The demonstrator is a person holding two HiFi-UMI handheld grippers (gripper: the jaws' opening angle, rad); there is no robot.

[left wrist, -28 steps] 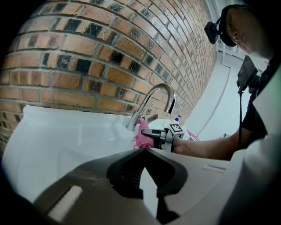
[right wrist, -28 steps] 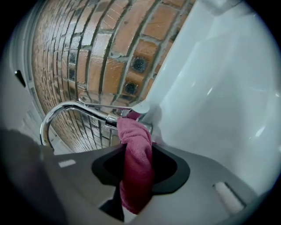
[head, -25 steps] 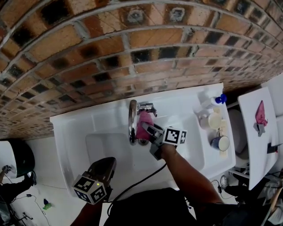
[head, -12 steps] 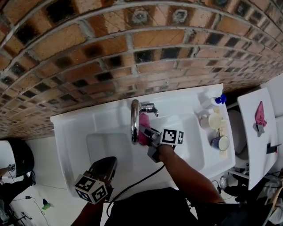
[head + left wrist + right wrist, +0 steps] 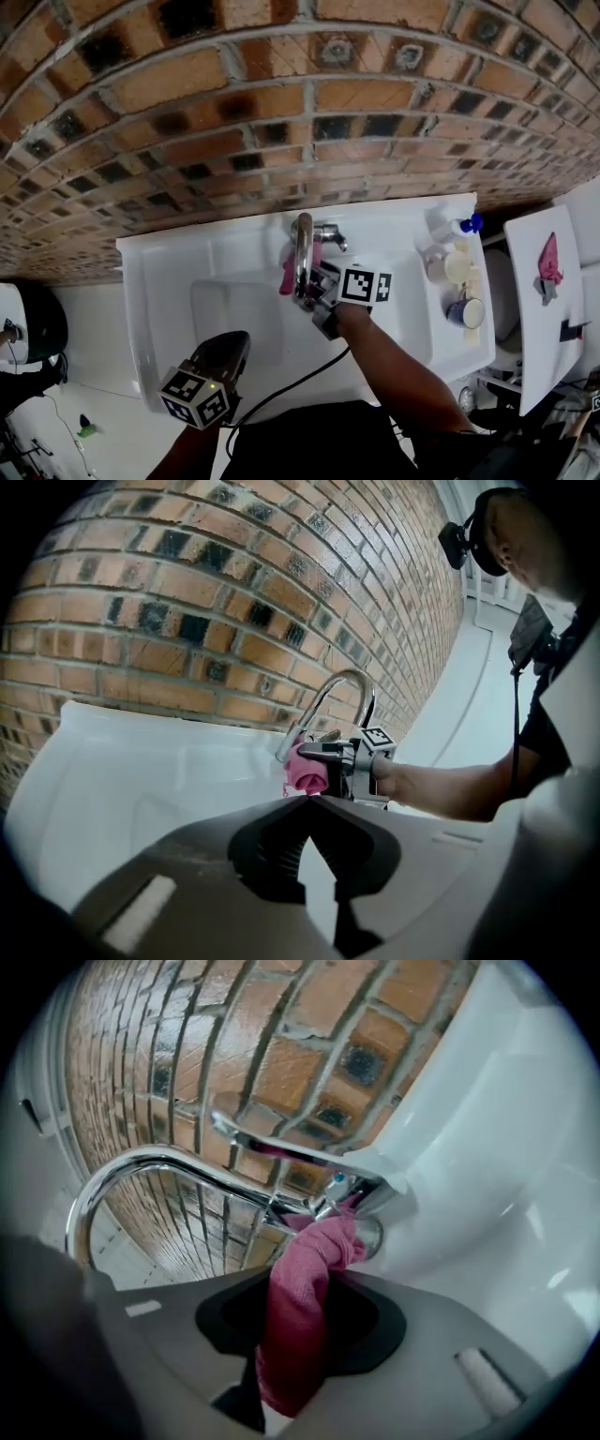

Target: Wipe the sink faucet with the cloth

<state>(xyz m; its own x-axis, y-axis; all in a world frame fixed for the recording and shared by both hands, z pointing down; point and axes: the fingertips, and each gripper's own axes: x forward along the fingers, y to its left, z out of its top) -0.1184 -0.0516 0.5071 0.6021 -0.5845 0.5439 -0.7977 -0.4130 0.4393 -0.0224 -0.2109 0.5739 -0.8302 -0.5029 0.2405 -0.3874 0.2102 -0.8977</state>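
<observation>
1. White sink (image 5: 169,272) set against a brick wall (image 5: 281,103). Chrome faucet (image 5: 302,246) stands at the middle of the sink's back edge, its arched spout reaching out over the basin.
2. Right gripper (image 5: 314,279) is at the faucet, jaws clamped on a pink cloth (image 5: 289,272). From the head view, pink shows on both sides of the spout, so the cloth lies against it.
3. In the right gripper view, the cloth (image 5: 300,1335) runs up between the jaws of the right gripper (image 5: 309,1279). Its bunched end presses on the faucet (image 5: 169,1166) body just under the lever, near the base.
4. Left gripper (image 5: 230,349) hangs over the sink's front edge, well apart from the faucet. In its own view the left gripper (image 5: 305,803) has its jaw tips together with nothing between them.
5. The left gripper view also looks across the sink (image 5: 141,771) at the cloth (image 5: 305,769) bunched against the lower spout of the faucet (image 5: 342,691).
6. Right end of the sink top carries a blue-capped bottle (image 5: 466,223) at the back, a pale cup (image 5: 457,267) and a blue mug (image 5: 466,309) toward the front.
7. A white side surface (image 5: 539,319) beyond the sink's right edge carries a second pink cloth (image 5: 548,258).
</observation>
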